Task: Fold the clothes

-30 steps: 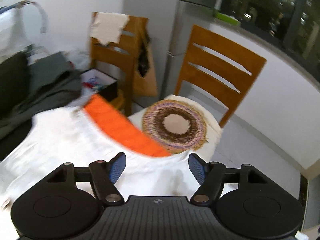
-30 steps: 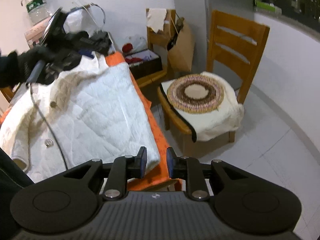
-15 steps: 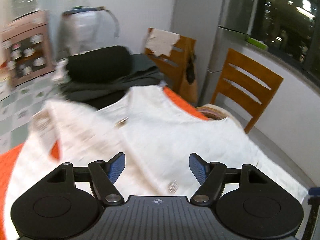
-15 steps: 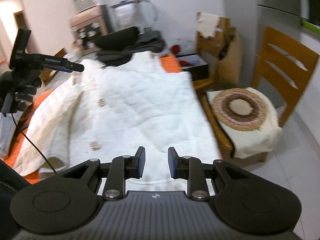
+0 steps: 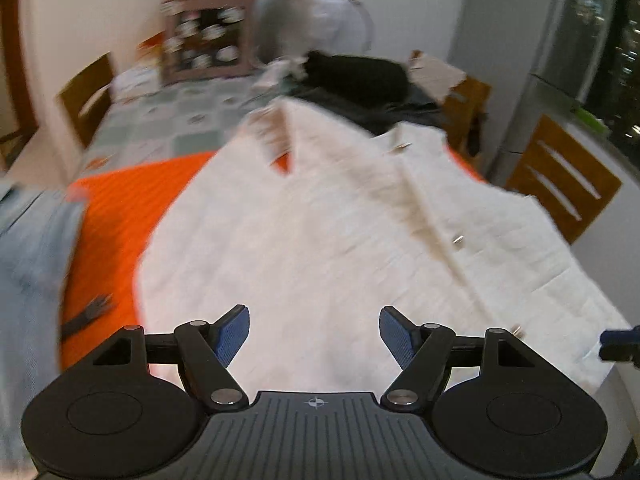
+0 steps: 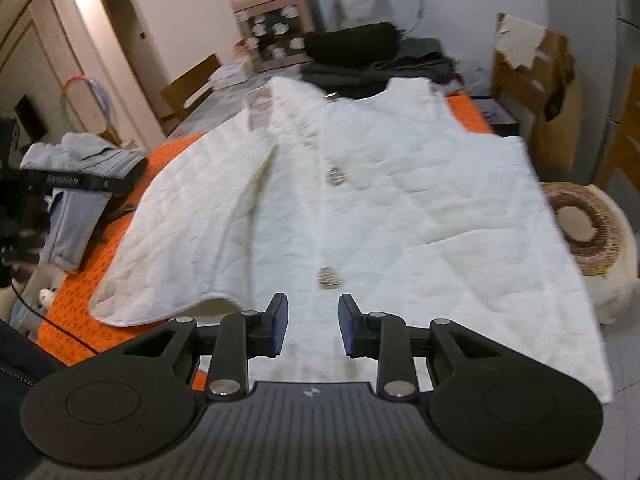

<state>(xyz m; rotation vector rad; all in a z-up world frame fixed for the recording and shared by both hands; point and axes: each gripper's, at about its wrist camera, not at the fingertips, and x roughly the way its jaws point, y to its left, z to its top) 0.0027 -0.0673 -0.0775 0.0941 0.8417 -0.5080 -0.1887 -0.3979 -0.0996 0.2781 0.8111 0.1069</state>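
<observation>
A white quilted vest lies spread flat on the orange cloth that covers the near end of the tabletop, its hem at the near edge. The left gripper hovers above it with jaws spread wide and empty. The right gripper has just been opening its jaws, a narrow gap with nothing between them. Folded jeans lie by the tabletop's left edge; dark clothes are piled at the far end.
</observation>
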